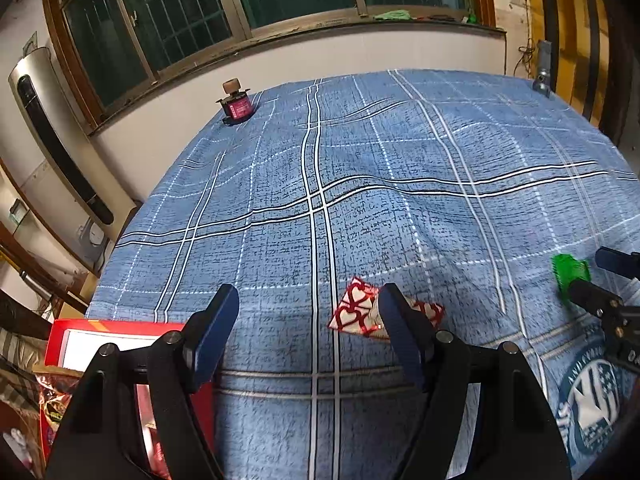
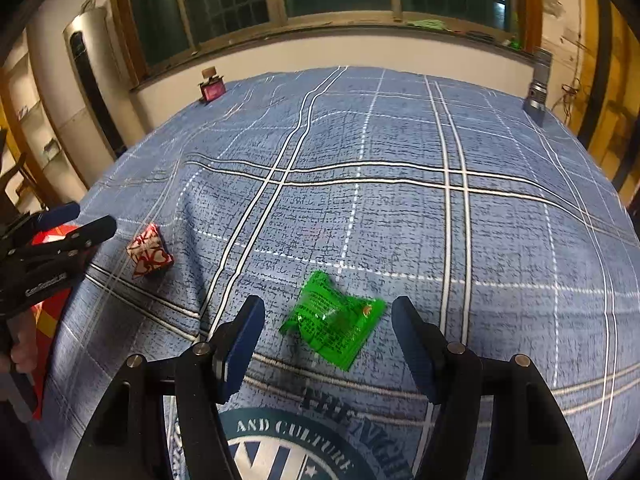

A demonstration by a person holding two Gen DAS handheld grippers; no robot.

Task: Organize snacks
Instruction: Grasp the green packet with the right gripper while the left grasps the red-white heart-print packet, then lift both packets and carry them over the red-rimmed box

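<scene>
Left wrist view: the left gripper [image 1: 308,330] stands wide apart, holding nothing, over a wrinkled blue plaid cloth [image 1: 360,200]. A crinkly red-and-white snack packet [image 1: 356,312] lies flat just behind its right finger. A red box [image 1: 60,340] sits at the cloth's left edge.

Right wrist view: the right gripper [image 2: 328,344] is spread, empty; a glossy green snack packet [image 2: 332,320] lies on the cloth between its fingers, untouched.

Warm indoor light is falling from above, leaving the far windows [image 1: 208,12] dark. Fisheye distortion is bending both views and blackening their corners. The green packet [image 2: 334,320] is showing glare and slight blur.
</scene>
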